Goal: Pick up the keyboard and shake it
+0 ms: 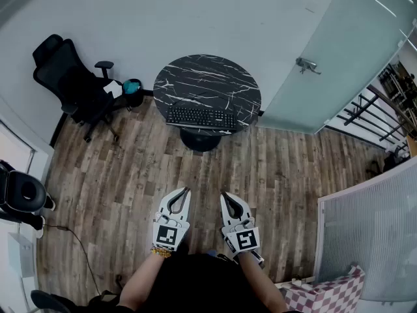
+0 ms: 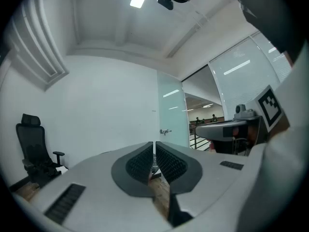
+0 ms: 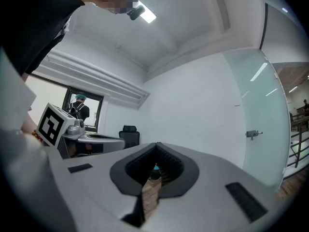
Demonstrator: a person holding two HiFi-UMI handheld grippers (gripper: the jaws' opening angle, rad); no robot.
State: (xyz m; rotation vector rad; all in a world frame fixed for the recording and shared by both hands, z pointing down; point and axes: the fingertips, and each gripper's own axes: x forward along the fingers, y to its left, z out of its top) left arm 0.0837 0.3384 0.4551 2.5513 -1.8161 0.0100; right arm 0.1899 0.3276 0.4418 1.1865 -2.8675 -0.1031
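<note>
Head view: reach not yet begun, keyboard (image 1: 201, 117) untouched on the round counter (image 1: 208, 77).
It lay along the counter's 6 o'clock edge, well apart at 12 o'clock from both claws. Left claw (image 1: 186, 190) and right claw (image 1: 223, 194) were pressed together and empty, held low side by side, tips toward 12. Next likely: step closer and spread both claws to take the keyboard's ends.

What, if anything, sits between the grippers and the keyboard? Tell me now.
Nothing visible does. Only wooden floor lies between the left gripper, the right gripper and the keyboard, which lies at the near edge of the round table. The office chair stands well off to the left. Both grippers are shut and empty.
</note>
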